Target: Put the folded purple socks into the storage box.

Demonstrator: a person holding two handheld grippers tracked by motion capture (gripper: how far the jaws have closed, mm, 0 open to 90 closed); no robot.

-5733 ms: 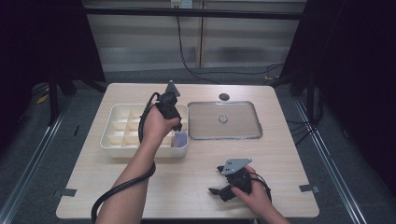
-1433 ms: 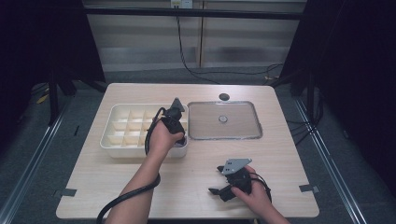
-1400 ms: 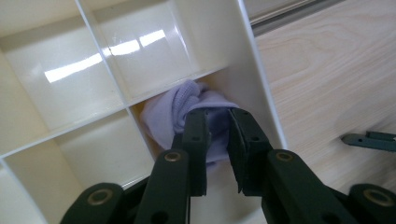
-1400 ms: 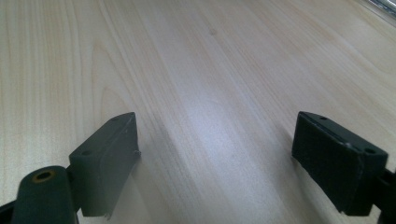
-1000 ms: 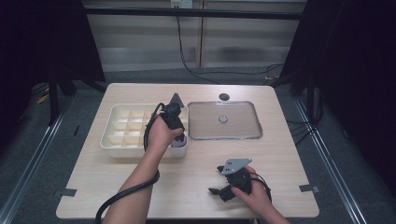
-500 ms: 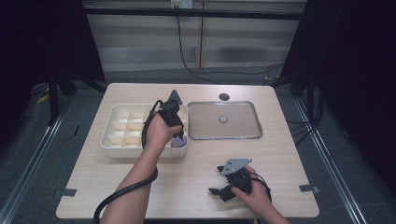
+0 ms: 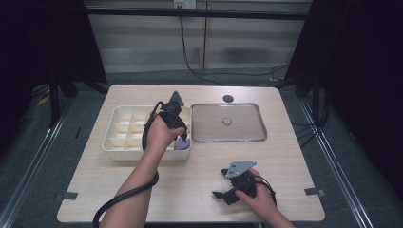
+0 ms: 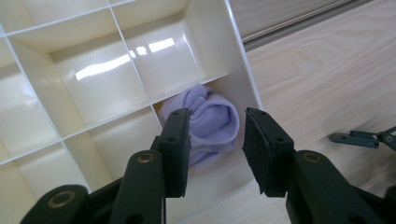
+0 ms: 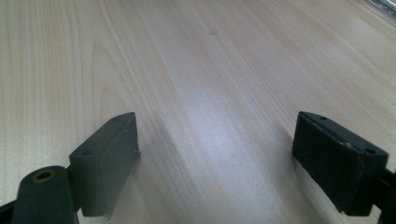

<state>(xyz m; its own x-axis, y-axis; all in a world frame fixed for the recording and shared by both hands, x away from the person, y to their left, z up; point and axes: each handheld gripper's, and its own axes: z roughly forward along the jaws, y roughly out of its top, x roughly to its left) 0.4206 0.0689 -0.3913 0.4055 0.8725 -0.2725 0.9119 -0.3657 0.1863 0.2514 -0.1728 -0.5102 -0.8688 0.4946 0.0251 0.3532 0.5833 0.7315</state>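
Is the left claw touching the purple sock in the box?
Apart. The left gripper view shows the left gripper open above the purple sock, jaws clear of it.

Metal tray [image 7: 247, 138] holding small disc [image 7: 226, 121].

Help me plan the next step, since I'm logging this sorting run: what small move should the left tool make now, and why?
Probably lift the left tool straight up and out of the white divided box. Its jaws stand open and apart from the lilac rolled sock, which lies in the near corner compartment beside the box wall, so it looks released. The right tool rests open on the table.
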